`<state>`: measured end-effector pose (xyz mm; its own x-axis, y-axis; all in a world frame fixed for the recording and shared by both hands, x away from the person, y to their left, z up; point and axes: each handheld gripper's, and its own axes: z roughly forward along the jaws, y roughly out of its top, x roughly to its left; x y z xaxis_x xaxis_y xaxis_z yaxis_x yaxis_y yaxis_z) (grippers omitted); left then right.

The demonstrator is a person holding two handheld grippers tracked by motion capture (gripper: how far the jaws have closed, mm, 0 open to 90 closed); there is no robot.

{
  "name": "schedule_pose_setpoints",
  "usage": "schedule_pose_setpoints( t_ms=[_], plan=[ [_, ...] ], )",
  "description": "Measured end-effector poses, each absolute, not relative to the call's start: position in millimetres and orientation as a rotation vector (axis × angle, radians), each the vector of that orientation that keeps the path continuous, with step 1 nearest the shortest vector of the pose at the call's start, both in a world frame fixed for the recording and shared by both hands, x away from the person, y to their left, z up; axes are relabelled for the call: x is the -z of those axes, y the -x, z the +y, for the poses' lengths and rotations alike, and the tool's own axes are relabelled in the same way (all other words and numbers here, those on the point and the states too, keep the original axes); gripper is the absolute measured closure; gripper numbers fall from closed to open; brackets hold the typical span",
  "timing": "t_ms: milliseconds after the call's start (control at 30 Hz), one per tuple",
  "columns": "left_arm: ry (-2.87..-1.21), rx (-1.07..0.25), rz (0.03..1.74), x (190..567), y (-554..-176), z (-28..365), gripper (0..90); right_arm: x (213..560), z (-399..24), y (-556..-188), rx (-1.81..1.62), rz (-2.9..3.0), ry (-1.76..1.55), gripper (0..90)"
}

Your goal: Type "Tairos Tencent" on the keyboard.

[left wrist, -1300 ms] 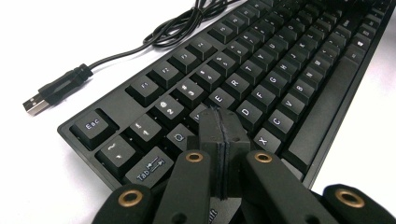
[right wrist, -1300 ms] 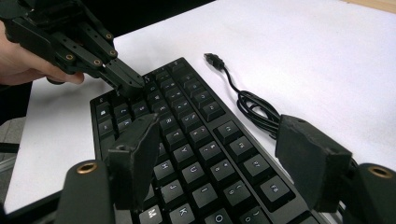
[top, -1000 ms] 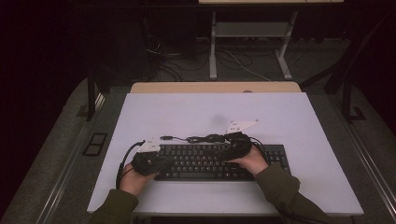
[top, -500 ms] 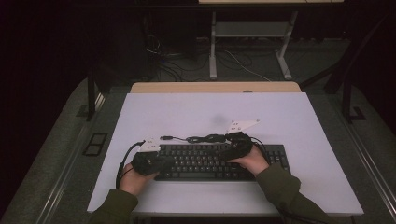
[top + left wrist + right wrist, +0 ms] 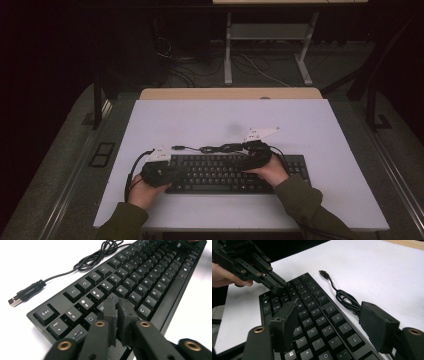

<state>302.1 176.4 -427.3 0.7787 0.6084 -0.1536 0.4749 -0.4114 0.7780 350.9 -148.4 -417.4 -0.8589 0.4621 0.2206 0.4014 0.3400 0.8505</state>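
We hover over the keyboard [image 5: 225, 172] lying mid-table: left gripper [image 5: 117, 305] nearly closed, jaws just parting slightly, empty, tips above the W/E keys; right gripper [image 5: 327, 325] wide open, empty. Next: press a key, aiming carefully.

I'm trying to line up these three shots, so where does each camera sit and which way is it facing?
High view: above the person's side, looking forward and down on the table; both forearms show.
Left gripper view: on the left gripper, looking along the keyboard; near-shut jaws show.
Right gripper view: on the right gripper, looking over the keys toward the left gripper; open jaws show.
All share the keyboard and cable.
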Motion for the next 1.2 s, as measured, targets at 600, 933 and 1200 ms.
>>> schedule_pose_setpoints(
  t_ms=[600,933,1200],
  plan=[
    [-2.029,-0.185,0.815,426.3,-301.3,165.2,31.8,415.5,-150.8,-350.7,-1.566,2.512,-0.827,43.3],
    [-2.016,-0.193,0.807,427.0,-301.8,160.6,16.4,416.8,-149.9,-349.7,-1.558,2.541,-0.806,67.6],
    [-2.021,-0.188,0.797,427.5,-301.6,157.1,16.0,420.0,-143.6,-346.2,-1.515,2.623,-0.76,87.6]
  ],
)
